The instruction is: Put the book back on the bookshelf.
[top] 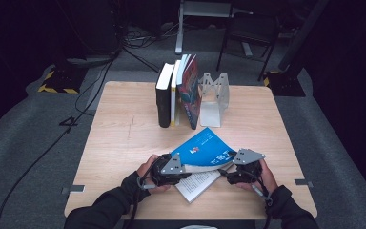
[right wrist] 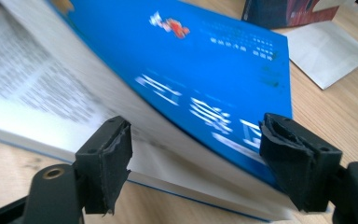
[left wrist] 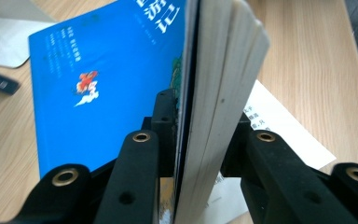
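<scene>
On the blue book [left wrist: 107, 93], white Chinese characters read "游记".

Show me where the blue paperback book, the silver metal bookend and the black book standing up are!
blue paperback book [top: 202, 145]: high view, on its blue front cover.
silver metal bookend [top: 218, 88]: high view, on its upright plate.
black book [top: 162, 107]: high view, on its black spine, leftmost in the standing row.

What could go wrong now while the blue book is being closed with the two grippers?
The left gripper clamps only part of the blue book, cover and a block of pages, so the loose pages below could crease. The right gripper stands open around the other edge, so that side may slip or flop open.
</scene>
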The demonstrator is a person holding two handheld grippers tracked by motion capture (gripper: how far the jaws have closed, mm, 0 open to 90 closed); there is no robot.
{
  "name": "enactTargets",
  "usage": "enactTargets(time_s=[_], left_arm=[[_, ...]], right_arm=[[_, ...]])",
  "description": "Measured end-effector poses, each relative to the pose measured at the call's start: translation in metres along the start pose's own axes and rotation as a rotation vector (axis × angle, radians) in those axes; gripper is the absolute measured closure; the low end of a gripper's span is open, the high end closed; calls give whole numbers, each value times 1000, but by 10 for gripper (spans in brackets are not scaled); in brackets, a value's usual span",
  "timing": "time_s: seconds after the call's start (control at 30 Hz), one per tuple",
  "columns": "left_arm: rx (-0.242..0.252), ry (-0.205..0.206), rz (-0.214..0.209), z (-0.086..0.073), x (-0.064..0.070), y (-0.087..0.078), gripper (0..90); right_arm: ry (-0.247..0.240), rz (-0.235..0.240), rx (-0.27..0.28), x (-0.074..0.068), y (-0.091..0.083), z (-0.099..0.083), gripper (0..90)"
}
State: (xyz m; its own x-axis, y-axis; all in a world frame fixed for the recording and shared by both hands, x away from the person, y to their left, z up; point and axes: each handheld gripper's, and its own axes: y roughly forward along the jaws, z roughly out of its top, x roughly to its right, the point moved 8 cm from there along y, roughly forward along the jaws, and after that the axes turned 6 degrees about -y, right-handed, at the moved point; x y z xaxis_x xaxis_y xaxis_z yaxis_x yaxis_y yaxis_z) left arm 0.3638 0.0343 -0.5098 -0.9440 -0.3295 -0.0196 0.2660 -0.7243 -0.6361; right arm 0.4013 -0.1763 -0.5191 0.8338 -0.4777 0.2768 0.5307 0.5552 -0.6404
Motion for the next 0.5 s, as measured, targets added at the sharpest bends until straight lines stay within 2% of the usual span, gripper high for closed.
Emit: enactTargets(time_s=[0.03, 0.1, 0.17, 0.27, 0.3, 0.33, 0.43, 0.5], left_arm=[[2, -12, -3, -2, -2, -3, 721], [5, -28, -13, -8, -6, -10, 710], [0, -31, -6, -11, -8, -14, 706], [-5, -39, 12, -15, -11, -19, 702], [-8, -42, 26, -17, -15, -23, 702], [-9, -44, 35, -19, -16, -26, 699], [-26, -55, 71, -27, -26, -33, 675], [-25, -70, 78, -30, -32, -37, 657]], right_arm=[[-4, -8, -5, 3, 4, -1, 258], [-7, 5, -2, 5, 9, -2, 268], [-31, -3, -6, 8, 12, -3, 327], [-72, 15, 28, 8, 13, 0, 447], [-72, 15, 28, 8, 13, 0, 447], [-99, 14, 54, 7, 10, 3, 495], [-187, 1, 64, -2, 8, 7, 597], [-218, 11, 72, -10, 6, 11, 640]])
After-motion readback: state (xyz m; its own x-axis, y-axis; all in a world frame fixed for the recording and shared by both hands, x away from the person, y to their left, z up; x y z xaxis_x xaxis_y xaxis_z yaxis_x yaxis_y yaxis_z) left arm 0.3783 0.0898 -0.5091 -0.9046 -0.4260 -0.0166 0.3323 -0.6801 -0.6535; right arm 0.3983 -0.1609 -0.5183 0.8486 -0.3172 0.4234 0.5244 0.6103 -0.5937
